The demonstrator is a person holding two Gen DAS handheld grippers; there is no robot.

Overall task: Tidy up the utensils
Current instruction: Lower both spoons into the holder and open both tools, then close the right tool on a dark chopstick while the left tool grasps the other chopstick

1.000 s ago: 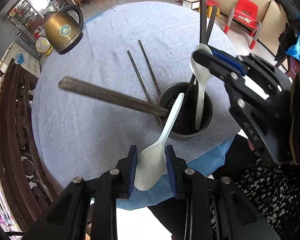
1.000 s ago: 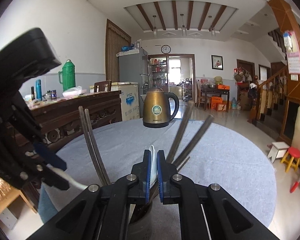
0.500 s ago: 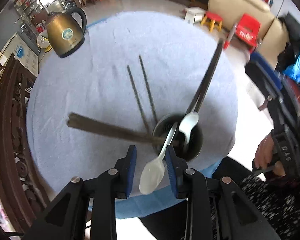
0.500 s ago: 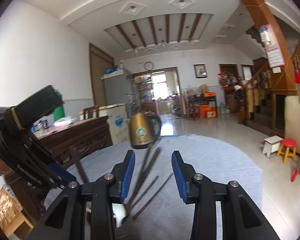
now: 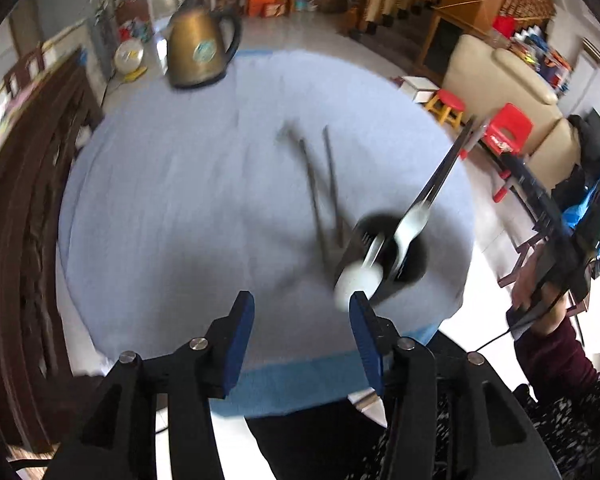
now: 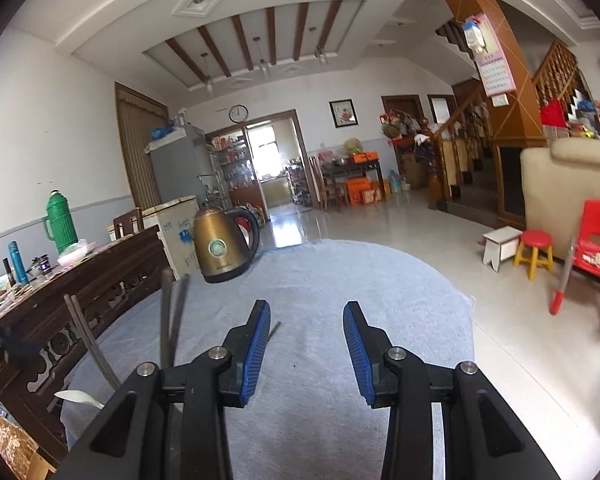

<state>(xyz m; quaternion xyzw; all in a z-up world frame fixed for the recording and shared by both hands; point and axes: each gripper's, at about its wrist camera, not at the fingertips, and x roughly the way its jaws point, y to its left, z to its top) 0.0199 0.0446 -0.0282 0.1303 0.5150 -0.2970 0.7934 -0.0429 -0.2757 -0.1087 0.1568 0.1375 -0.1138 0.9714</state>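
- The round table (image 5: pixel 180 200) with its grey cloth fills my left view; a brass kettle (image 5: pixel 200 54) stands at the far edge.
- The dark holder cup (image 5: pixel 388 248) sits near right, holding chopsticks (image 5: pixel 440 180) and two white spoons (image 5: pixel 358 280).
- My left gripper (image 5: pixel 300 312) and right gripper (image 6: pixel 306 320) both gape, empty.
- I judge this load finished; next I'd check for strays.

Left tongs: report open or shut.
Open. The left tongs show blue pads spread wide with nothing between them; the white spoon sits in the holder.
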